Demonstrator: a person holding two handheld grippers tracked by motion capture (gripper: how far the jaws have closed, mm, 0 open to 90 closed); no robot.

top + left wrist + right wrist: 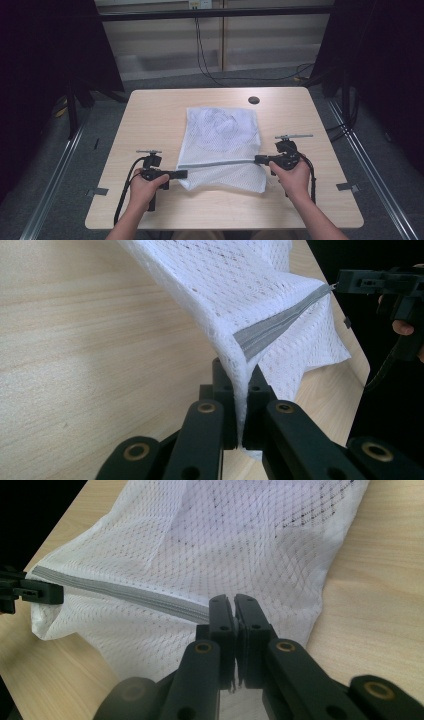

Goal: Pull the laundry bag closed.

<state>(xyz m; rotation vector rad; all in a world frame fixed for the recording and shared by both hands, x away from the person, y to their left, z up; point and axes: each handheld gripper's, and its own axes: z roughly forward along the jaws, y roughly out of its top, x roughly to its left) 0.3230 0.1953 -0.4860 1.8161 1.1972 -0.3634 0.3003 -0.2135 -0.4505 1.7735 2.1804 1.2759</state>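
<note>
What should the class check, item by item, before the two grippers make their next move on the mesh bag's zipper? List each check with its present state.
1. Left gripper clamps the mesh bag at the zipper's end: ok, mesh is pinched between its jaws.
2. Right gripper grips the other end of the zipper: ok, jaws are closed there; whether they hold the pull tab itself, cannot tell.
3. Zipper stretched straight between the grippers: ok, it runs as a taut grey line.
4. Zipper fully closed or partly open: cannot tell.
5. Bag's far part rests on the table: ok, it lies flat well inside the edges.
6. Cables clear of the bag: ok, they trail back beside the person's hands.
</note>
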